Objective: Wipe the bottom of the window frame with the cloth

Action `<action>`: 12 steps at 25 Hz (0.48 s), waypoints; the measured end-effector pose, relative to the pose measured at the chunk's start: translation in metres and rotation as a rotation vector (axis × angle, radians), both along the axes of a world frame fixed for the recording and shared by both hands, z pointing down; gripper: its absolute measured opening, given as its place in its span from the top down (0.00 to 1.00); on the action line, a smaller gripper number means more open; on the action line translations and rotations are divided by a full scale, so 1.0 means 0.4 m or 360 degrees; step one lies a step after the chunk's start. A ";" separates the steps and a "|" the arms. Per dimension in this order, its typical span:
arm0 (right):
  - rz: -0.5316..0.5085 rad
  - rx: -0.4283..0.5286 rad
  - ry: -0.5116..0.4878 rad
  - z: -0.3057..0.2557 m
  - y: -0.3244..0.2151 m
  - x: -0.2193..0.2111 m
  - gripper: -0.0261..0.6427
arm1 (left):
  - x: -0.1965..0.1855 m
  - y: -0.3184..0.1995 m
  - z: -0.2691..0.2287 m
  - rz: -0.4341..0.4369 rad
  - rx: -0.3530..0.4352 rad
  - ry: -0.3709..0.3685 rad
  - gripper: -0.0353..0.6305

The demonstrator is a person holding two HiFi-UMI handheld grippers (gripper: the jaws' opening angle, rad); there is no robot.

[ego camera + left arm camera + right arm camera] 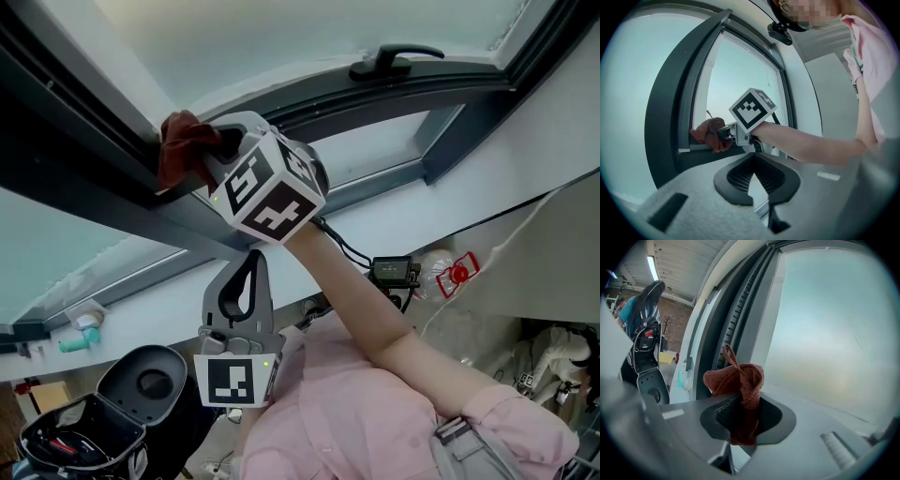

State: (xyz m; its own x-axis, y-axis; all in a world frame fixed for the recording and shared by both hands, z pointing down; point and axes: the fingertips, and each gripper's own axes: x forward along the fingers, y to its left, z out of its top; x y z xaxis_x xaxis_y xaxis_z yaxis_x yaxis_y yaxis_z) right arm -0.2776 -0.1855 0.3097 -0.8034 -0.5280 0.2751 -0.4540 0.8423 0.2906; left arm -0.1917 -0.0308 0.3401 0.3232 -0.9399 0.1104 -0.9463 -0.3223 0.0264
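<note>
A red-brown cloth (183,145) is bunched against the dark grey window frame (103,173). My right gripper (220,145) is shut on it, and the marker cube sits just behind the jaws. In the right gripper view the cloth (738,378) bulges out over the closed jaws of the right gripper (747,406), beside the frame's rails (736,310) and the frosted pane. From the left gripper view the cloth (710,133) touches the frame's lower ledge (693,157). My left gripper (251,261) hangs low near the body, shut and holding nothing, as the left gripper (753,159) also shows from its own camera.
A black window handle (394,61) sits on the upper sash. On the white sill lie a teal item (80,339), a black device with a cable (394,272) and a plastic bottle (450,274). A black lidded container (141,384) stands below left. A person in blue (628,305) is far off.
</note>
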 end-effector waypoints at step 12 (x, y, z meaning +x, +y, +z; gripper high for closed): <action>0.0060 0.0016 0.0055 -0.001 -0.016 0.060 0.86 | 0.032 0.002 0.006 0.0038 0.0013 -0.0117 0.95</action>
